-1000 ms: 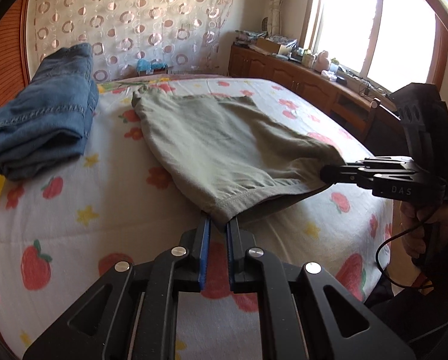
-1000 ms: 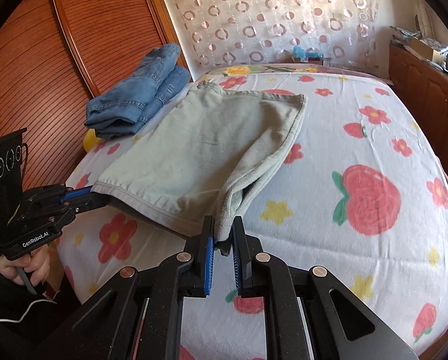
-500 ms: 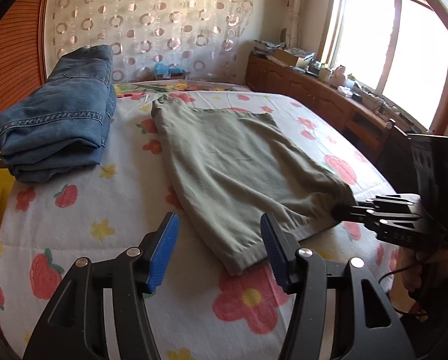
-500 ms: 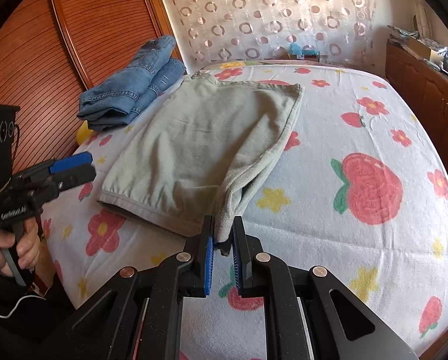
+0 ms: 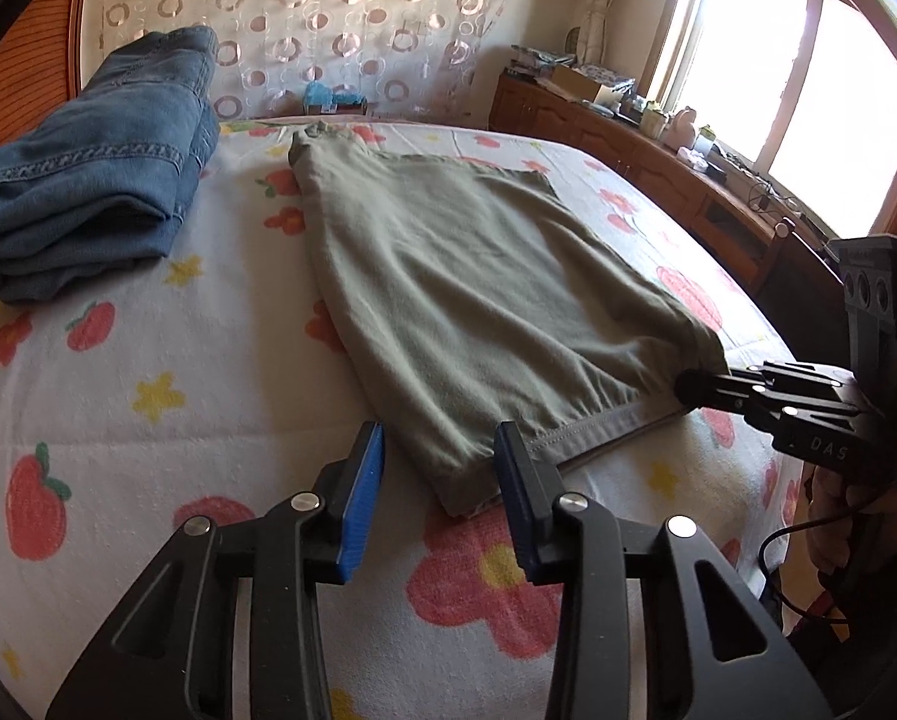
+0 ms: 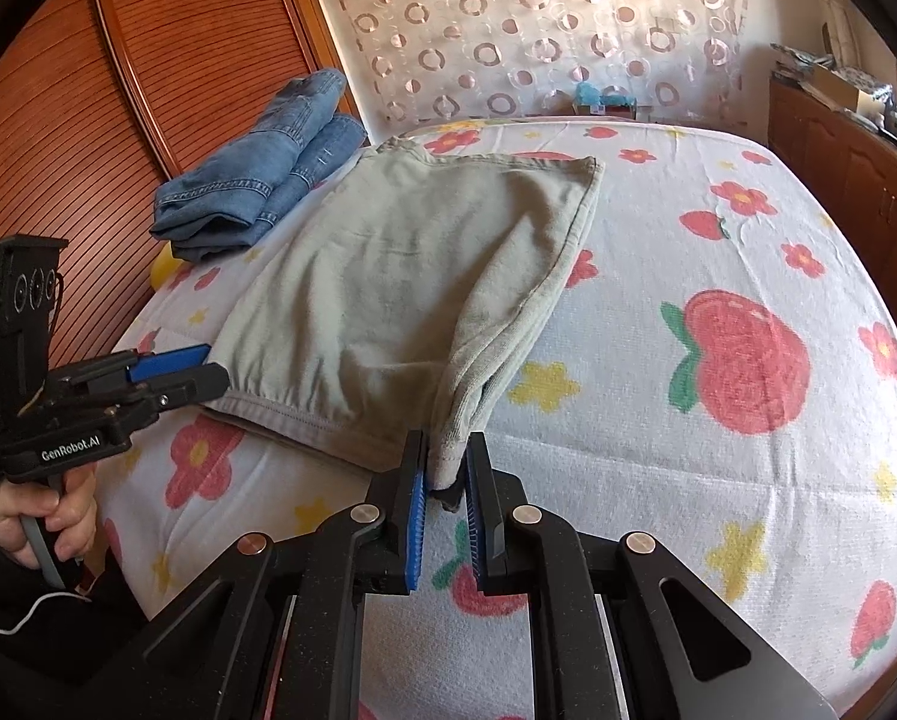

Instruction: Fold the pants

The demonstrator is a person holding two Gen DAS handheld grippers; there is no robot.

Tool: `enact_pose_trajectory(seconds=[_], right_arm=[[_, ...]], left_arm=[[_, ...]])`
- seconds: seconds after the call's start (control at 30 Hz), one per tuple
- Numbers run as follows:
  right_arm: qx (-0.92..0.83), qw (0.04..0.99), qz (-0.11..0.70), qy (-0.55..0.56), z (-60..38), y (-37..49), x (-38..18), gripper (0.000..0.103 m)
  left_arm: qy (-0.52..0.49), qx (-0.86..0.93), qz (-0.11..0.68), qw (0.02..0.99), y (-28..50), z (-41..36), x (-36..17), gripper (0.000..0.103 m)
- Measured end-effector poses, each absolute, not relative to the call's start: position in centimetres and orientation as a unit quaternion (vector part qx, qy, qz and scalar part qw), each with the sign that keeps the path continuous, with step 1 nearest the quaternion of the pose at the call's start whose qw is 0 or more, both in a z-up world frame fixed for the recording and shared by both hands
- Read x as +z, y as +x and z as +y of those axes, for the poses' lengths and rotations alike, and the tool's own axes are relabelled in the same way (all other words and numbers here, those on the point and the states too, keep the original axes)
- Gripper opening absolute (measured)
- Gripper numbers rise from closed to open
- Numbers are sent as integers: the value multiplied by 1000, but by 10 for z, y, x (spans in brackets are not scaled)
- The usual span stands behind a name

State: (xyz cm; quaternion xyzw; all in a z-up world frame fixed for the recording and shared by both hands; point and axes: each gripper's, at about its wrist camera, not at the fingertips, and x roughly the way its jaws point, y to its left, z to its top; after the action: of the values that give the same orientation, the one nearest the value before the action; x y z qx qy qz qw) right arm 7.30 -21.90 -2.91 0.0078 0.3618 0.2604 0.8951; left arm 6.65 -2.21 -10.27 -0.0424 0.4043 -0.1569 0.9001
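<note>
Pants (image 5: 478, 300), grey-green and folded over, lie flat on the flowered bed (image 5: 118, 360), filling the middle of both frames, with the waistband hem nearest the cameras

In the left wrist view the left gripper (image 5: 439, 501) fills the bottom centre. Its blue-padded jaws stand apart and are closing, with the near corner of the pants between them; the pads do not press on the cloth. At the right edge of that frame the right gripper (image 5: 697, 387) comes in from the side, a hand (image 5: 856, 516) on its handle, its tip at the other hem corner

In the right wrist view the right gripper (image 6: 445, 483) sits at bottom centre, its jaws nearly together and pinching the folded corner of the pants, which rises a little off the bed there. At the left edge the left gripper (image 6: 205, 369) reaches in at the far hem corner, a hand (image 6: 40, 516) below it on the trigger

Further back, the pants narrow toward the upper middle of the frames. A folded stack of jeans (image 6: 256, 186) lies beside them, in the upper left of both views, close to the pants but not clearly touching. Behind it stands a wooden slatted wall (image 6: 88, 138). At the head of the bed hangs a curtain (image 6: 538, 24) with ring patterns. A low wooden cabinet (image 5: 658, 168) with clutter on top runs along the upper right under a bright window (image 5: 808, 72)
</note>
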Motion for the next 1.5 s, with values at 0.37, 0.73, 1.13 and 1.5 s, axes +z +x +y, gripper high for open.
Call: enact_pose_trajectory(seconds=[0.37,0.73,1.13,1.5], right_arm=[[263,893,364,16,-222,74,-29,11],[289,896,337,25,-230,64,-10,11],[296,907,298,19,-242,43,20,11],[302,913,274,15,-253,31,32,11]], left_arm=[[-53,-176,401,898,59,-25,-97,13],[-52,-196,354,913,42,-22,-55,11],[-31,-208,321,923,28,-24,-25,11],[-37,-208,303,929,35,-17,-15,11]])
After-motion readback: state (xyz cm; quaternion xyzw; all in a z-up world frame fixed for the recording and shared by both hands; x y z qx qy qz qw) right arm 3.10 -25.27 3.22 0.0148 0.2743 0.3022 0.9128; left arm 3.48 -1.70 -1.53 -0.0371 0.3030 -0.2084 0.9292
